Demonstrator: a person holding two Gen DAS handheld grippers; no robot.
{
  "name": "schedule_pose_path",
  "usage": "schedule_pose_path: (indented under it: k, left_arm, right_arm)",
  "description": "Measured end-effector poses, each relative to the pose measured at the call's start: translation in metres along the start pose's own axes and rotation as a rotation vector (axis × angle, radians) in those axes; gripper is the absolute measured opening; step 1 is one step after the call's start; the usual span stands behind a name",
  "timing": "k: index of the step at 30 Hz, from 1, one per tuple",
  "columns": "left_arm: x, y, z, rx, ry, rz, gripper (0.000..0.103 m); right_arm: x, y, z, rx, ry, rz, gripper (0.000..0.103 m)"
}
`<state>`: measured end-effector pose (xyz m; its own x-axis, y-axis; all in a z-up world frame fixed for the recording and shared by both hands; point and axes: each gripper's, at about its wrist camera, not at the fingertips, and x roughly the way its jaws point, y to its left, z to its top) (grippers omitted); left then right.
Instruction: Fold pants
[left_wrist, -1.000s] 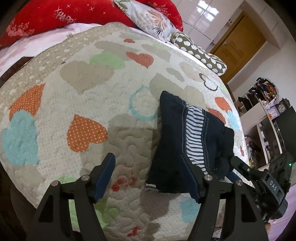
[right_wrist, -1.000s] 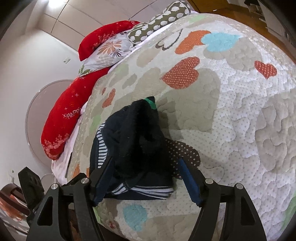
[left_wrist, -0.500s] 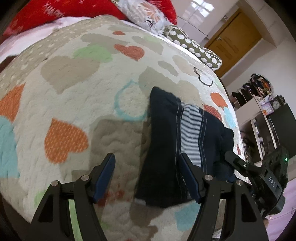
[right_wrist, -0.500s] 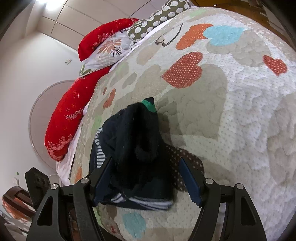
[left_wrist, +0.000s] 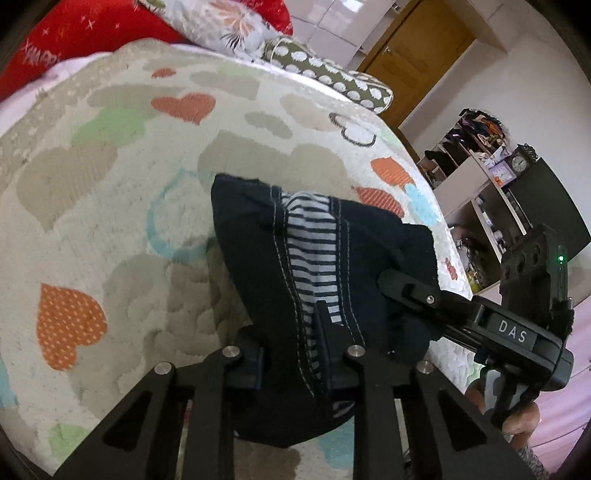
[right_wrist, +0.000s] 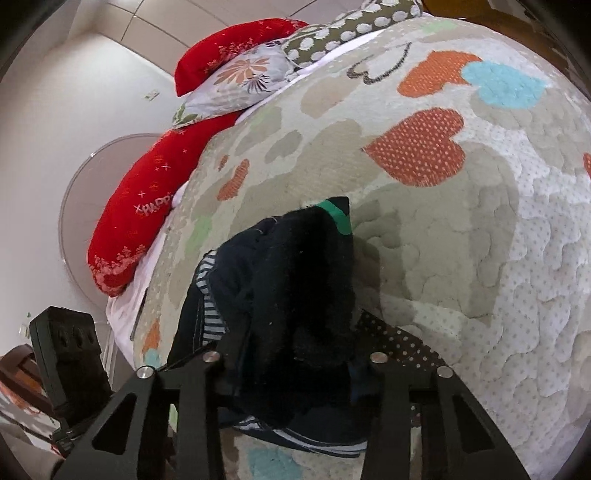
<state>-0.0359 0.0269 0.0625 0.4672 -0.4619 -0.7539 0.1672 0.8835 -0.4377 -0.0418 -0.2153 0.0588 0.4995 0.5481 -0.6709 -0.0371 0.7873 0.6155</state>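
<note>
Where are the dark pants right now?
The folded pants lie on the heart-patterned quilt, gripped by the left tool and the right tool.

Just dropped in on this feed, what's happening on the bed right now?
A person is working two handheld grippers on a pair of dark pants with a striped lining, lying bunched on a heart-patterned quilt. The left gripper is closed on the near edge of the pants, by the striped part. The right gripper is clamped on the fuzzy dark bundle at the other side. Pillows sit at the far end of the bed. The pants look partly folded, not yet a neat stack.
</note>
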Motion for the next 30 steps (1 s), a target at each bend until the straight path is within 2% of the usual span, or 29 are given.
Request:
schedule_pose_path:
  k: [7,15,23,30]
  left_arm:
    - [-0.011,-0.015,0.022,0.064,-0.039,0.055,0.021]
    - [-0.005,-0.019,0.051,0.079,-0.058,0.068,0.021]
    - [0.024,-0.016,0.09,0.063,-0.059,0.084,0.021]
    - [0.057,-0.007,0.117,0.038,-0.034,0.095,0.021]
  right_arm:
    - [-0.009,0.017,0.013,-0.04,-0.025,0.016,0.04]
    - [-0.01,0.033,0.04,-0.1,-0.057,-0.01,0.04]
    - [0.002,0.035,0.075,-0.126,-0.09,-0.051,0.04]
    - [0.022,0.034,0.102,-0.149,-0.086,-0.088,0.04]
